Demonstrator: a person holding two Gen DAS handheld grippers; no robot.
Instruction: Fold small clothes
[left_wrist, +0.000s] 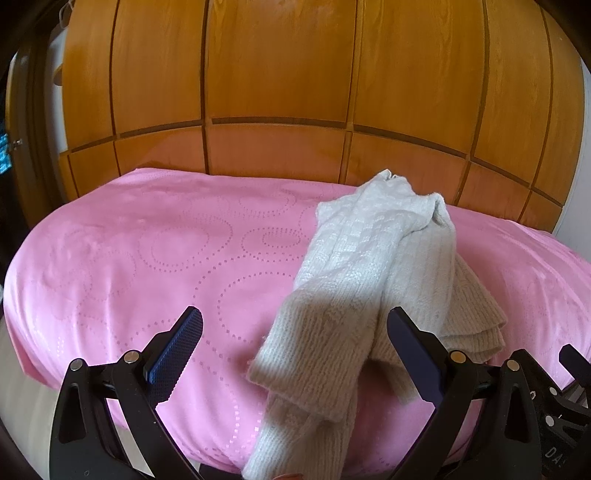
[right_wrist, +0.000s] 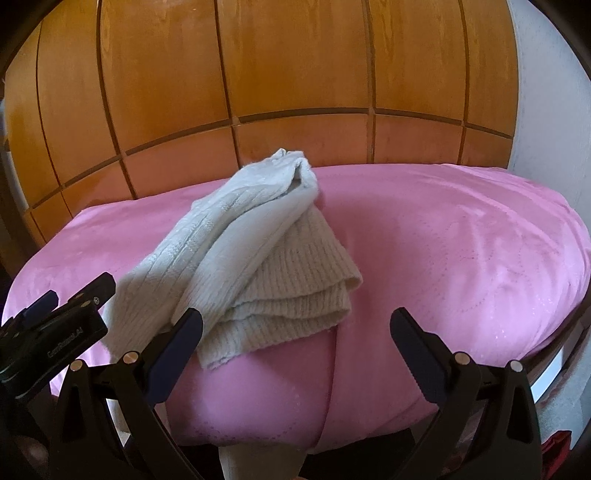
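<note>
A cream ribbed knit garment (left_wrist: 373, 266) lies bunched on the pink bedspread (left_wrist: 147, 251), one long part trailing over the near edge. My left gripper (left_wrist: 293, 325) is open, hovering just before the near edge, with the trailing knit part lying between its fingers but not pinched. In the right wrist view the same garment (right_wrist: 258, 258) lies left of centre on the bedspread (right_wrist: 461, 251). My right gripper (right_wrist: 295, 325) is open above the near edge, its left finger (right_wrist: 181, 347) close in front of the garment's folded hem. The left gripper's body (right_wrist: 55, 328) shows at the left.
A wooden panelled wardrobe (left_wrist: 280, 74) stands right behind the bed. A white wall (right_wrist: 546, 110) rises at the right. Bare pink bedspread stretches to the left of the garment in the left wrist view and to its right in the right wrist view.
</note>
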